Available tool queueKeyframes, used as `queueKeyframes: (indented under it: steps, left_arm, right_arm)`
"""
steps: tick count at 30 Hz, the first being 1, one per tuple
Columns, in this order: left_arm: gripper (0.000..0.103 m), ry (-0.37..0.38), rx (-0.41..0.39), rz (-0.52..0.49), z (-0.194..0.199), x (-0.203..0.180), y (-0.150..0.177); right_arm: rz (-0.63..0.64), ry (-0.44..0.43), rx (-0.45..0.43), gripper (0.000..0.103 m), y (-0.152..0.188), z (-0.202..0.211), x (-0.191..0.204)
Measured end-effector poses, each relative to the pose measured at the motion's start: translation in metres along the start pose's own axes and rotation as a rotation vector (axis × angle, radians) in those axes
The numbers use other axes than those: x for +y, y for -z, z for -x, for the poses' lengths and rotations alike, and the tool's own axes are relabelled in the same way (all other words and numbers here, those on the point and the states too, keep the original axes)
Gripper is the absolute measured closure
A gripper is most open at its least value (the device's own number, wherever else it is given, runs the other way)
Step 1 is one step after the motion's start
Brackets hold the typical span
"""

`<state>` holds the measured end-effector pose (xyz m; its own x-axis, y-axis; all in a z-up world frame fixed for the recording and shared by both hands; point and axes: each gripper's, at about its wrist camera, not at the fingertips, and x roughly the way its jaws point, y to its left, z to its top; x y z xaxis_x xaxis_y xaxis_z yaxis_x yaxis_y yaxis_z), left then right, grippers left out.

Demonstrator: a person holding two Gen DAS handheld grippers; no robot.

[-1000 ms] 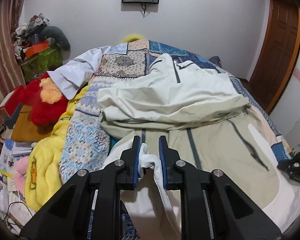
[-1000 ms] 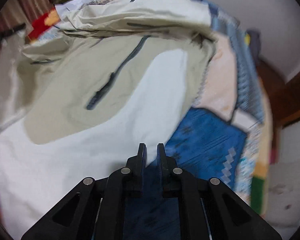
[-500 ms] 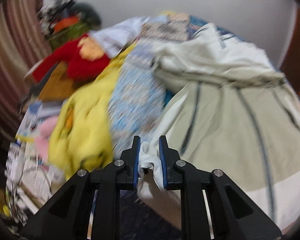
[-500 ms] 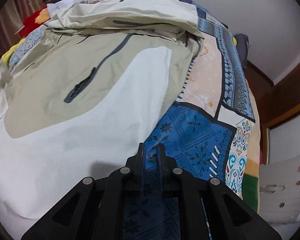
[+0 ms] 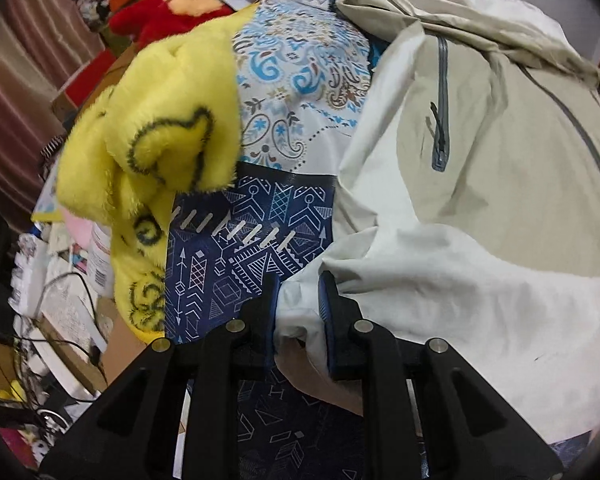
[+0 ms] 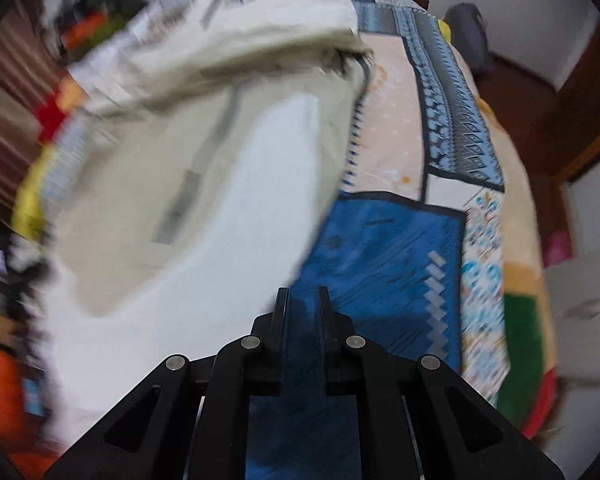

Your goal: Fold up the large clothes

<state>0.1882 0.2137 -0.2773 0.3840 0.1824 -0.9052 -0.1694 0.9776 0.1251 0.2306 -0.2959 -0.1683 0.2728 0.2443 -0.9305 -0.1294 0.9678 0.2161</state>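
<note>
beige and white, the jacket (image 5: 480, 184) lies spread on the patterned quilt (image 5: 300, 64), its long axis running toward 12 o'clock from the left gripper (image 5: 299, 300), which pinches the crumpled white hem corner. the right gripper (image 6: 302, 308) is closed and empty; the smooth cloth lies at its 10 o'clock.

Patchwork-quilted bed (image 6: 400, 248), white wall (image 6: 520, 8), brown wooden door (image 6: 580, 120), striped curtain (image 5: 28, 80).
</note>
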Motion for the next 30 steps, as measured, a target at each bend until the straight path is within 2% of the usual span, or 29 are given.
queueKeyframes:
  steps: [3, 5, 6, 8, 13, 15, 16, 17, 18, 19, 20, 22, 24, 28, 30]
  left_arm:
    - [0.084, -0.003, -0.002, 0.003, 0.0, -0.003, 0.001]
    - [0.084, 0.004, -0.002, 0.013, 0.002, -0.003, 0.0]
    - [0.084, 0.008, -0.003, 0.017, 0.002, -0.003, 0.0]
    - [0.084, 0.011, -0.007, 0.016, 0.003, -0.002, 0.001]
    - [0.084, 0.018, -0.012, 0.015, 0.0, -0.001, 0.006]
    - [0.084, 0.023, -0.013, 0.017, -0.002, -0.001, 0.008]
    - [0.084, 0.026, -0.014, 0.018, -0.003, -0.001, 0.009]
    - [0.084, 0.029, -0.015, 0.019, -0.003, -0.001, 0.009]
    - [0.084, 0.034, -0.015, 0.018, -0.004, -0.001, 0.01]
    - [0.084, 0.038, -0.016, 0.016, -0.004, -0.001, 0.011]
    - [0.084, 0.04, -0.018, 0.014, -0.004, 0.0, 0.011]
    - [0.084, 0.046, -0.016, 0.014, -0.004, 0.001, 0.012]
    - [0.084, 0.047, -0.012, 0.012, -0.004, 0.002, 0.012]
    - [0.084, 0.043, -0.003, 0.004, -0.005, 0.001, 0.01]
    - [0.084, 0.045, -0.001, 0.006, -0.006, 0.0, 0.008]
  right_arm:
    - [0.056, -0.071, 0.043, 0.096, 0.014, 0.004, 0.029]
    - [0.131, -0.019, 0.112, 0.096, 0.027, -0.017, 0.047]
    - [0.167, 0.016, 0.107, 0.096, 0.034, -0.027, 0.054]
    - [0.221, 0.065, 0.023, 0.096, 0.046, -0.025, 0.063]
    - [0.268, 0.202, -0.013, 0.096, 0.049, -0.026, 0.061]
    - [0.27, 0.213, -0.022, 0.089, 0.049, -0.026, 0.058]
    - [0.263, 0.236, -0.025, 0.078, 0.048, -0.026, 0.057]
    - [0.255, 0.27, -0.029, 0.059, 0.047, -0.027, 0.054]
    - [0.232, 0.28, -0.031, 0.05, 0.045, -0.027, 0.045]
    - [0.179, 0.25, -0.019, 0.035, 0.043, -0.027, 0.03]
    - [0.118, 0.197, 0.004, 0.027, 0.042, -0.026, 0.013]
    - [-0.015, 0.081, 0.05, 0.023, 0.037, -0.026, -0.013]
    - [-0.089, 0.031, 0.061, 0.023, 0.033, -0.019, -0.02]
    - [-0.122, -0.164, 0.047, 0.024, 0.035, 0.003, -0.003]
    - [-0.114, -0.213, 0.09, 0.023, 0.036, -0.001, 0.01]
